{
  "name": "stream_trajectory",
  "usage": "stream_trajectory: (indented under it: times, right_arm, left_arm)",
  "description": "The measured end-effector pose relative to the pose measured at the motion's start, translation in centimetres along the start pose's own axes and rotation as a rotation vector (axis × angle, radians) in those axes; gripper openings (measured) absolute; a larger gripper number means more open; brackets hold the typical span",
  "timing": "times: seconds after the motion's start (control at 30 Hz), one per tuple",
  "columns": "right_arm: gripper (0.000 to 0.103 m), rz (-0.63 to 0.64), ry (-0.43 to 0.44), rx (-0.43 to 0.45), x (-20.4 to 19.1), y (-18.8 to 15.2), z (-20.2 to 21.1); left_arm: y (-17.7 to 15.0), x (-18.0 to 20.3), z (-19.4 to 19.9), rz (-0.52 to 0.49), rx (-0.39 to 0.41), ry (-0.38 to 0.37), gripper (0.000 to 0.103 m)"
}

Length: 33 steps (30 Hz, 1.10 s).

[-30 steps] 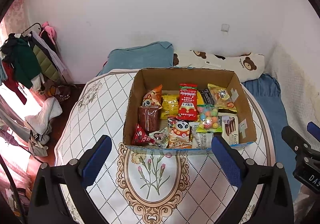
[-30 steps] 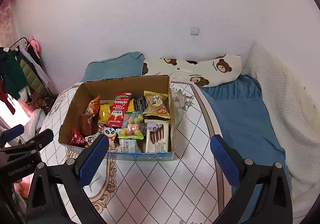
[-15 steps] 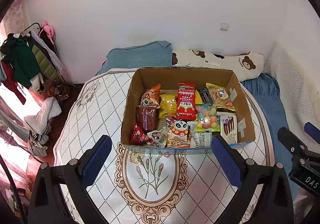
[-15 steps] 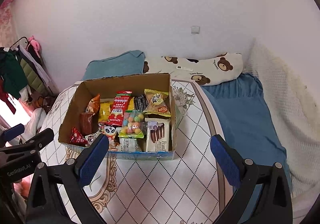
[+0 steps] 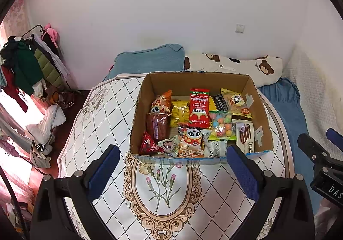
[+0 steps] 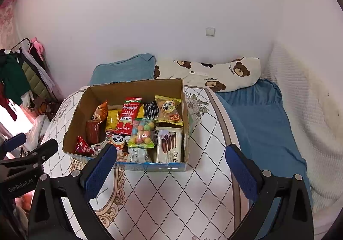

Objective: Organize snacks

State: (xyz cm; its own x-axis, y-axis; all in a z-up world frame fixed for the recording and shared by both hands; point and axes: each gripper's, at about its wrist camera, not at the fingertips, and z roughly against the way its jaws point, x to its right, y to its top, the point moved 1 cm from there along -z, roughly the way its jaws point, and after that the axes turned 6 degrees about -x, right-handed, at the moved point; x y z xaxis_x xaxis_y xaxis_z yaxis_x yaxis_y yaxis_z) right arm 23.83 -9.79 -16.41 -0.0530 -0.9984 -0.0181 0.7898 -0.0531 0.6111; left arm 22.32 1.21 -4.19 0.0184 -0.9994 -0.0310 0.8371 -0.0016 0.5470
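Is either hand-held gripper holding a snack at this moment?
No: the left hand-held gripper and the right hand-held gripper both stand wide open and empty, short of the box where all the snacks lie.

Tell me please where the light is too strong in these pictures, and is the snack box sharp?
Left wrist view: window side at left blown out, cardboard box sharp. Right wrist view: same glare at the left edge, box sharp; fisheye bends the edges.

One cardboard box sits on one surface. Two pillows lie behind: one blue pillow, one bear-print pillow.
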Motion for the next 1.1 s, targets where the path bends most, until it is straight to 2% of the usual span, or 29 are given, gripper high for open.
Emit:
stream_trajectory:
  times: [1.1]
  right_arm:
    - [0.103, 0.0, 0.002, 0.0, -0.06, -0.04, 0.9]
  left_arm:
    - [0.0, 0.1, 0.81, -0.012, 0.001, -0.013, 0.102]
